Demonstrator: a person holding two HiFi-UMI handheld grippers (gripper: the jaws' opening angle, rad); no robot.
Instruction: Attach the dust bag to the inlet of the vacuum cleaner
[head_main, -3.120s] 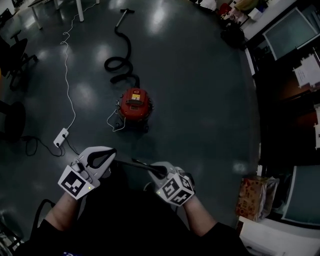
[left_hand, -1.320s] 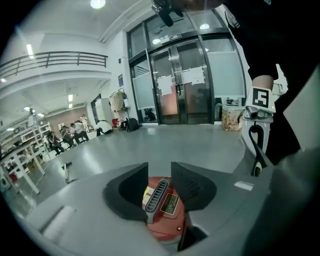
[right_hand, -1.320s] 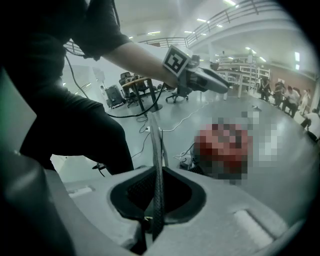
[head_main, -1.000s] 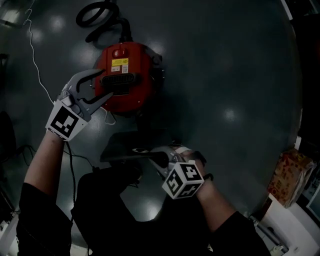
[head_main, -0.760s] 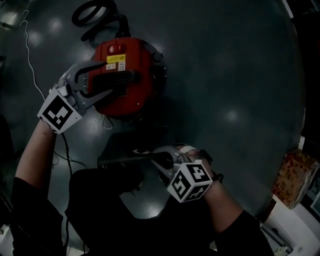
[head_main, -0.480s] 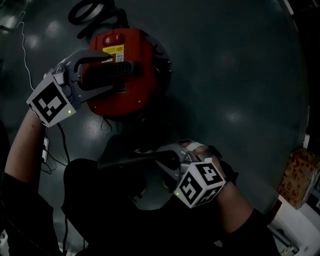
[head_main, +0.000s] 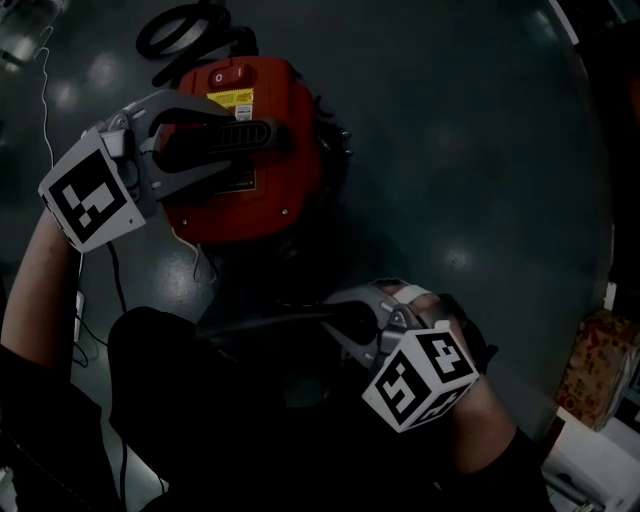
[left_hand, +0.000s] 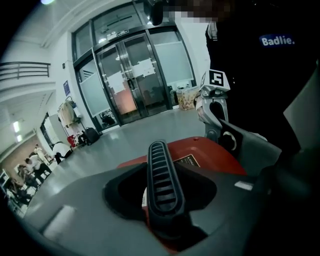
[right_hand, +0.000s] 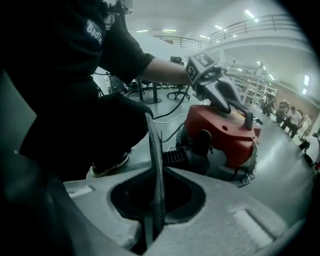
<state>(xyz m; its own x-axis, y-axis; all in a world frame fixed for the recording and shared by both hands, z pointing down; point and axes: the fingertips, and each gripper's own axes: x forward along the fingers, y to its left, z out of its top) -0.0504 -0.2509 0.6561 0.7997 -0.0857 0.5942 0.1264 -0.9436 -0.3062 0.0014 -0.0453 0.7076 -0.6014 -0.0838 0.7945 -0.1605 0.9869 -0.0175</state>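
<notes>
The left gripper (head_main: 240, 138) is clamped on the black ribbed carry handle (head_main: 225, 135) on top of the vacuum cleaner (head_main: 270, 190); the left gripper view shows the handle rising straight out from between the two jaws, which press it from both sides. The right gripper (head_main: 343, 318) sits lower and nearer the person, its jaws pinched tight on the dust bag (right_hand: 156, 170), which shows edge-on as a thin dark sheet standing up between them. From the head view the bag stretches out flat and dark to the left of that gripper, above the person's dark-trousered knees, just short of the vacuum's near side and not touching it. The vacuum is a round red drum standing on the grey, glossy floor (head_main: 470, 150), with a red power switch (head_main: 218, 77) and a yellow label (head_main: 240, 98) on its lid beside the handle. In the right gripper view a black fitting (right_hand: 202, 142) juts from the drum's side, facing the bag. A coiled black hose (head_main: 190, 25) lies just beyond the vacuum, a thin white cable (head_main: 45, 90) trails along the floor to its left, and a patterned bag (head_main: 590, 360) stands well apart at the right edge.
</notes>
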